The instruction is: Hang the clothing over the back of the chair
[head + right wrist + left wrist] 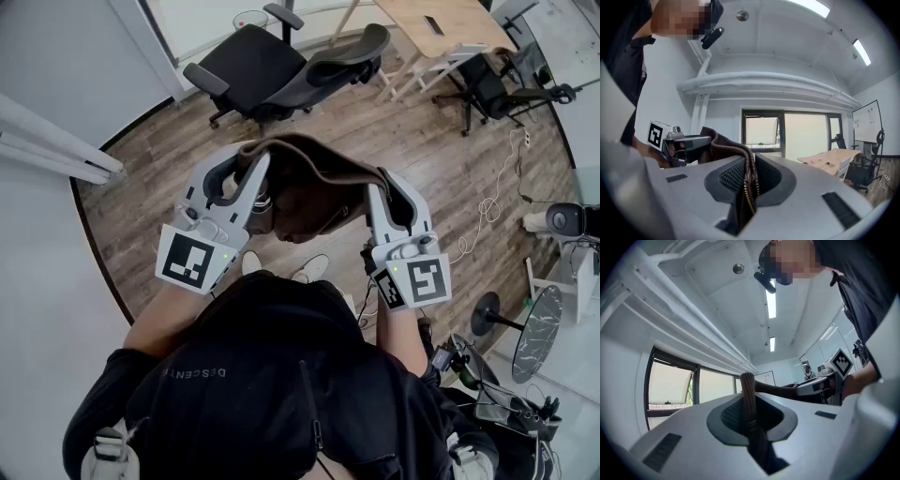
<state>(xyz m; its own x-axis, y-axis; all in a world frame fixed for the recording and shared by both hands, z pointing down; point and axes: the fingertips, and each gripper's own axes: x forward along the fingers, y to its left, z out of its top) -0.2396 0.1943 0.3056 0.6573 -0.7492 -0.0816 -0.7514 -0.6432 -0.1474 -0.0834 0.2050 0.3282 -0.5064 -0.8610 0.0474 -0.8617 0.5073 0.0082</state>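
A brown jacket hangs stretched between my two grippers at chest height. My left gripper is shut on its ribbed edge, which is pinched upright between the jaws. My right gripper is shut on the zipper edge. Both grippers point level and away from me. Beyond them, further across the wooden floor, stands a black office chair, its back reclined toward the right. In the left gripper view the right gripper shows at the far side of the cloth. The lower jacket is hidden behind my grippers.
A wooden desk and a second black chair stand at the back right. A white cable lies on the floor. A round marble-topped table is at the right. White beams run along the left wall.
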